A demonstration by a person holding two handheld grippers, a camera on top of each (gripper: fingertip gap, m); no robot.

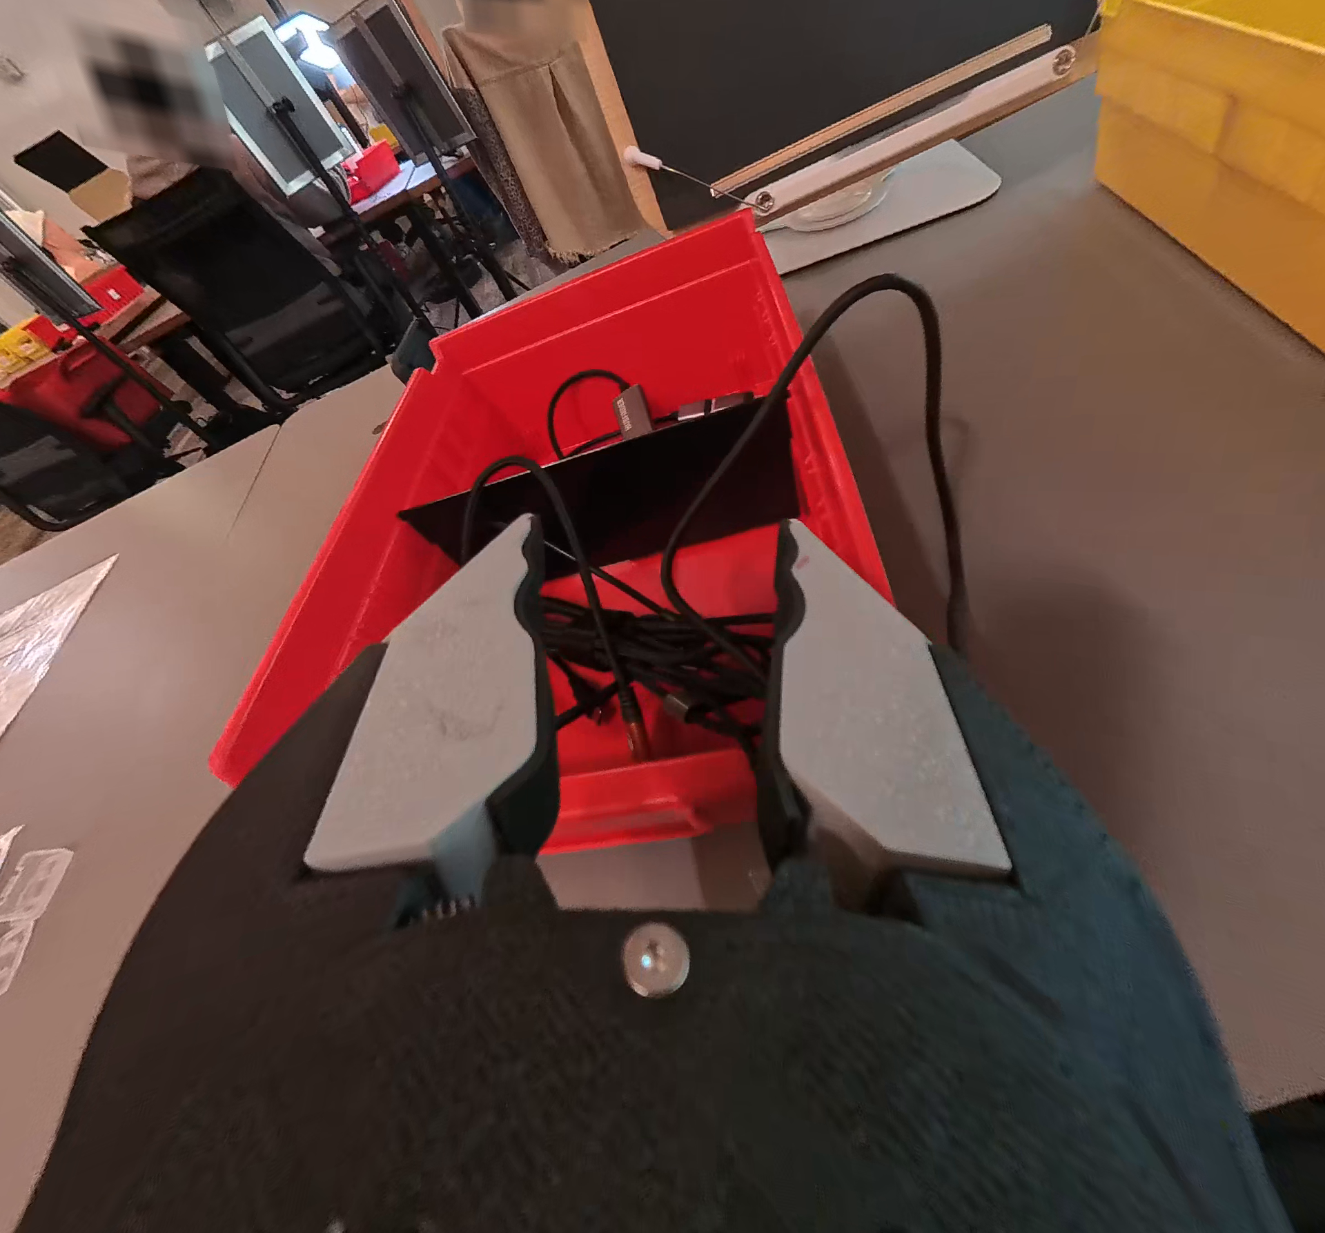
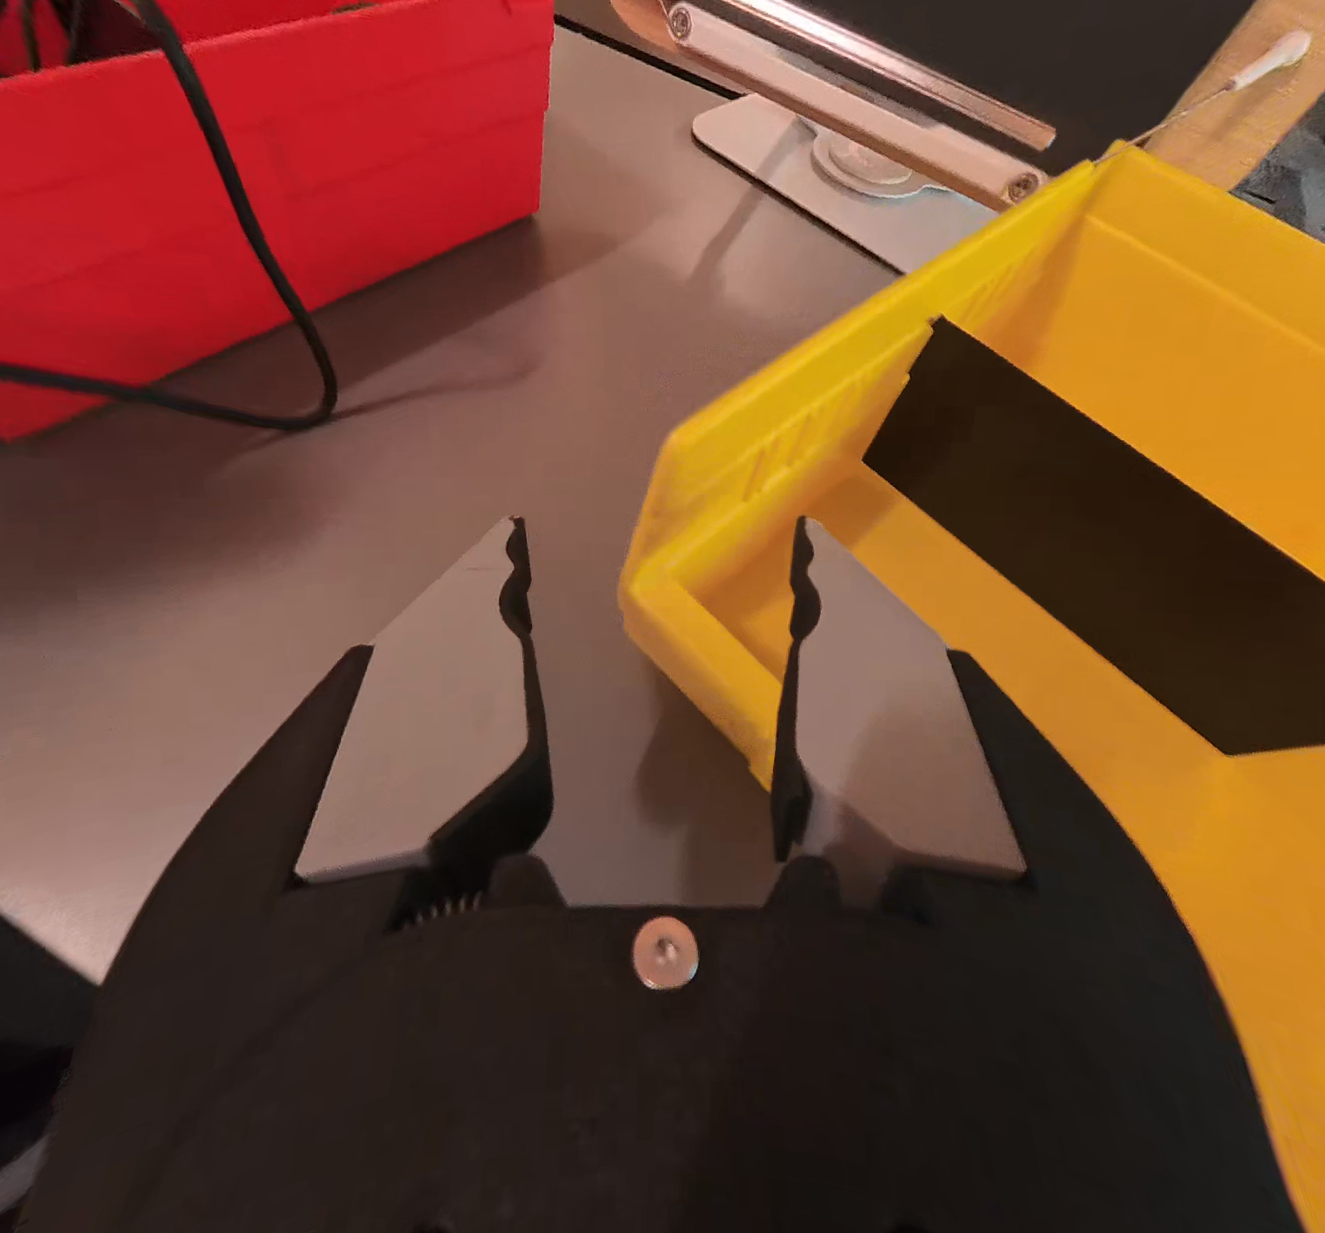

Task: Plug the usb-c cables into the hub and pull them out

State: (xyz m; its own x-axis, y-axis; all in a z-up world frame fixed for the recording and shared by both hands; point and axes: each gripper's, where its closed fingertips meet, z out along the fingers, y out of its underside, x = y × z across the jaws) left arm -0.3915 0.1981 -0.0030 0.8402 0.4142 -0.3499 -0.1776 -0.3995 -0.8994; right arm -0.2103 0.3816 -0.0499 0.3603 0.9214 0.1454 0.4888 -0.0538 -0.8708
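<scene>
A red bin point(image 1: 645, 338) with a black divider point(image 1: 645, 482) sits on the grey table. Its near compartment holds a tangle of black usb-c cables point(image 1: 645, 646) with metal plugs point(image 1: 677, 704). Behind the divider lies a small grey hub point(image 1: 627, 413) with its own short cable. One black cable point(image 1: 932, 410) loops out over the bin's right wall onto the table. My left gripper point(image 1: 656, 539) is open and empty, hovering over the near compartment. My right gripper point(image 2: 659, 532) is open and empty above the table, at the corner of a yellow bin point(image 2: 753, 482). The red bin point(image 2: 287, 159) shows at the upper left there.
The yellow bin point(image 1: 1219, 123) has a black divider point(image 2: 1075, 539). A monitor stand base point(image 1: 896, 202) and a metal arm point(image 2: 824, 51) stand behind the bins. Clear plastic bags point(image 1: 36, 639) lie at the table's left. Chairs and other desks are beyond the table edge.
</scene>
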